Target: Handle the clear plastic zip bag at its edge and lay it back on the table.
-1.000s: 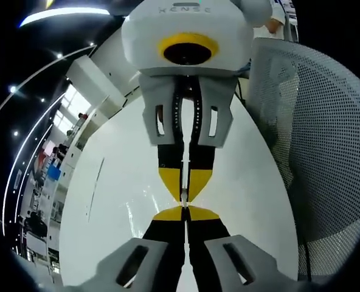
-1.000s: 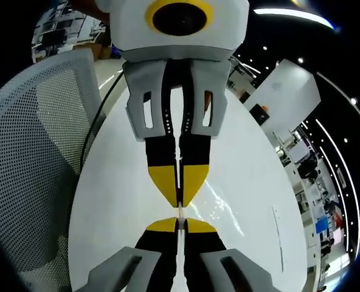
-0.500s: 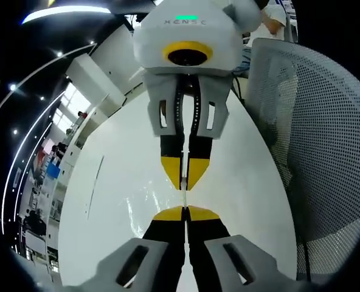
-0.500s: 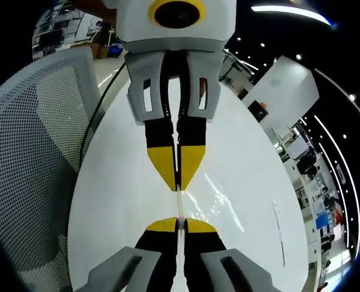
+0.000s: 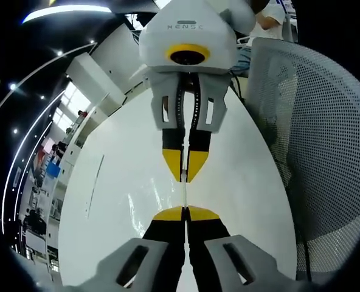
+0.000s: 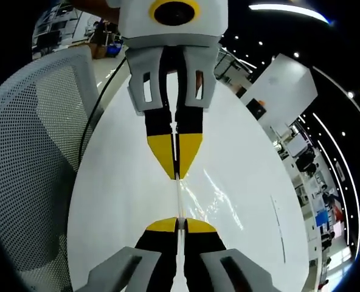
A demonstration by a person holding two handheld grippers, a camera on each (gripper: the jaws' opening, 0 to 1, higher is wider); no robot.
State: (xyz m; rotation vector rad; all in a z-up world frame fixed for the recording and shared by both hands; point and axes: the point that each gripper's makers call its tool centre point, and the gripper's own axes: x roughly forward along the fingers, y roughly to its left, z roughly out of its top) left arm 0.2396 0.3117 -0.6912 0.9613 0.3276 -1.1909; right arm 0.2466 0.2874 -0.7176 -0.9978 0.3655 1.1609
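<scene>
Zip bag point(image 5: 185, 194) is getting pinched at its edge mid-frame, both grippers point(image 5: 185, 208) point(image 6: 177, 220) clamped tight on it, facing each other above the white table point(image 5: 107, 201). Handling's happening; laying it down looks still left.

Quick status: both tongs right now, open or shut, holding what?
Left tongs: shut on the edge of the clear plastic zip bag.
Right tongs: shut on the same bag's edge, facing the left tongs.

Grey mesh office chair point(image 5: 317, 140) stands close along one edge of the white table point(image 5: 116, 194). The tabletop's opposite side lies open. The opposing gripper point(image 5: 184, 173) blocks straight ahead.
</scene>
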